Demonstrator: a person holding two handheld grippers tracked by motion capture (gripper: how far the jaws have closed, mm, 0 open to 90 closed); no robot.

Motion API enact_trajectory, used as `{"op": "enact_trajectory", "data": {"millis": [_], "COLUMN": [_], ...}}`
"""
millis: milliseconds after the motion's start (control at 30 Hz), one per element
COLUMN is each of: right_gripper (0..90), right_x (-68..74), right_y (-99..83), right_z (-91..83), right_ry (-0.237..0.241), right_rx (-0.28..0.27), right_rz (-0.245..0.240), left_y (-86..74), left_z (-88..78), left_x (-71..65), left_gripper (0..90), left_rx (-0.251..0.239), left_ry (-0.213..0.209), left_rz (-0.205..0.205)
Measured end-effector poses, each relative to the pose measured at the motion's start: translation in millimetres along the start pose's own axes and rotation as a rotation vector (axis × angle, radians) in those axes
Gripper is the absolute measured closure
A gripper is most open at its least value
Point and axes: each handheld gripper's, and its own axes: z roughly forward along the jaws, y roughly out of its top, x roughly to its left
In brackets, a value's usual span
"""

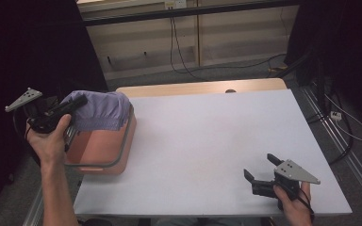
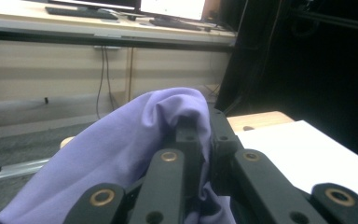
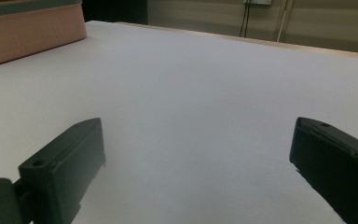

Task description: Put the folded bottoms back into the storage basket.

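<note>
Cloth pinched in left gripper

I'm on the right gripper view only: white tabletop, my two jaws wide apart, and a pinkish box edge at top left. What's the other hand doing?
Observer: The left gripper is shut on a lilac cloth, held above the pink basket at the table's left edge.
Operator: Is the cloth inside the basket or clear of it?
Observer: Its bulk hangs bunched over the basket's far end; whether the lower hem touches the inside I cannot tell.
Operator: Is the grip solid?
Observer: In the left gripper view the fabric is pinched between the jaws and drapes over one of them.
Operator: And where does my right gripper sit?
Observer: Low over the white table near its front right corner, open, nothing between its jaws.
</note>
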Motion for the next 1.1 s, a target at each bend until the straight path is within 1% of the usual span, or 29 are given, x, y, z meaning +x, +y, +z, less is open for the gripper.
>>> {"op": "enact_trajectory", "data": {"millis": [133,233,367,500,633,700,767,833,1000,1100], "right_gripper": [3.0,3.0,3.0,3.0,3.0,3.0,3.0,3.0,3.0,3.0], "right_x": [-0.4,-1.0,-0.5,-0.1,-0.5,-0.5,-0.3,-0.2,-1.2,-1.0], "right_y": [0.1,0.2,0.2,0.2,0.1,0.0,0.1,0.0,-0.2,-0.2], "right_z": [-1.1,-1.3,-0.9,-0.7,-0.5,-0.4,-0.4,-0.4,-0.2,0.3], "right_ry": [-0.001,-0.001,0.0,0.003,0.002,0.003,0.004,0.005,0.006,0.006], "right_rx": [-0.001,-0.003,0.001,0.001,0.001,0.002,0.002,0.003,0.006,0.006], "right_rz": [0.002,0.003,0.003,0.001,0.001,0.0,-0.001,-0.002,0.004,0.002], "left_y": [-4.6,-9.0,-14.2,-20.7,-26.3,-28.9,-31.4,-34.0,-41.3,-45.0], "left_z": [0.3,2.7,6.0,10.8,15.2,17.4,19.6,21.8,25.9,28.9], "left_x": [8.9,13.8,20.8,27.8,32.9,34.6,37.1,40.0,48.0,50.3], "left_gripper": [85.9,86.0,85.9,85.9,85.9,86.0,86.0,85.9,86.0,86.0], "left_rx": [0.013,0.035,0.056,0.089,0.106,0.114,0.128,0.151,0.176,0.195], "left_ry": [0.013,0.026,0.03,0.046,0.053,0.063,0.063,0.074,0.077,0.076], "left_rz": [-0.019,-0.028,-0.044,-0.054,-0.066,-0.062,-0.071,-0.079,-0.106,-0.112]}}
